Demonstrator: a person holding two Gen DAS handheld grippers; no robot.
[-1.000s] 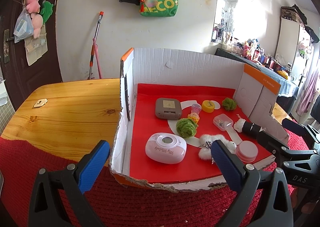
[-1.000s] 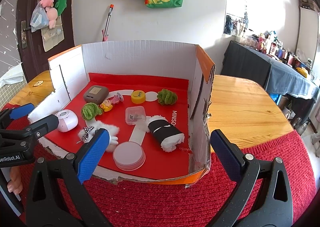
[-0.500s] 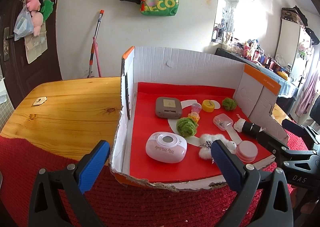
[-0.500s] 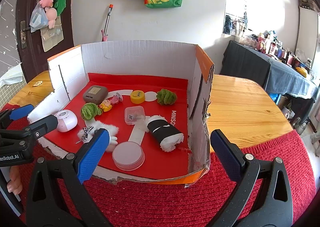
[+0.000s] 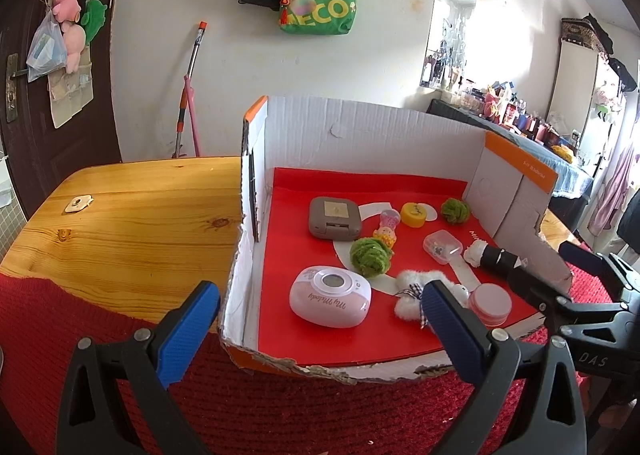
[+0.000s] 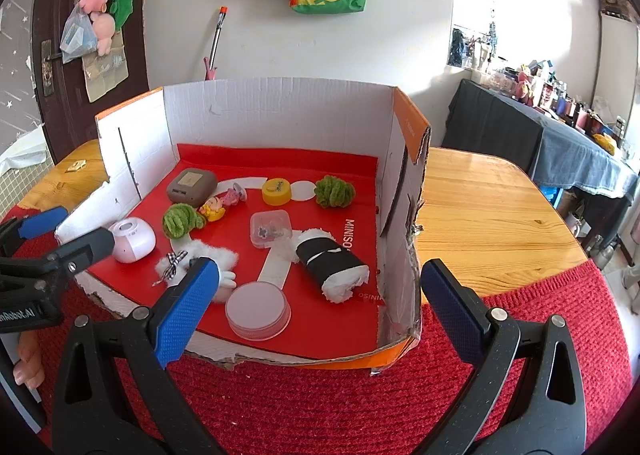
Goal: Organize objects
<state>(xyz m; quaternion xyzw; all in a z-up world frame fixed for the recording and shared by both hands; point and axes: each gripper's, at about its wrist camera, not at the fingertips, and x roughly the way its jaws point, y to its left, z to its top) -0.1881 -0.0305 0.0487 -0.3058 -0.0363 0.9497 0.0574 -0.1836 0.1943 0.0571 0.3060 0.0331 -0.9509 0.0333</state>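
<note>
Both grippers, left [image 5: 316,319] and right [image 6: 316,303], hang spread and empty before the box [image 6: 280,119], whose toys lie scattered inside, unsorted or finished alike.

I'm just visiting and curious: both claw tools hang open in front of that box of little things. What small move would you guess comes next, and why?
Hard to call: the scene fits sorting about to start or just finished. Both the left gripper and right gripper are open and empty, short of the box. If anything, I'd guess the right one eases toward the round white tin, the item nearest its fingers.
</note>
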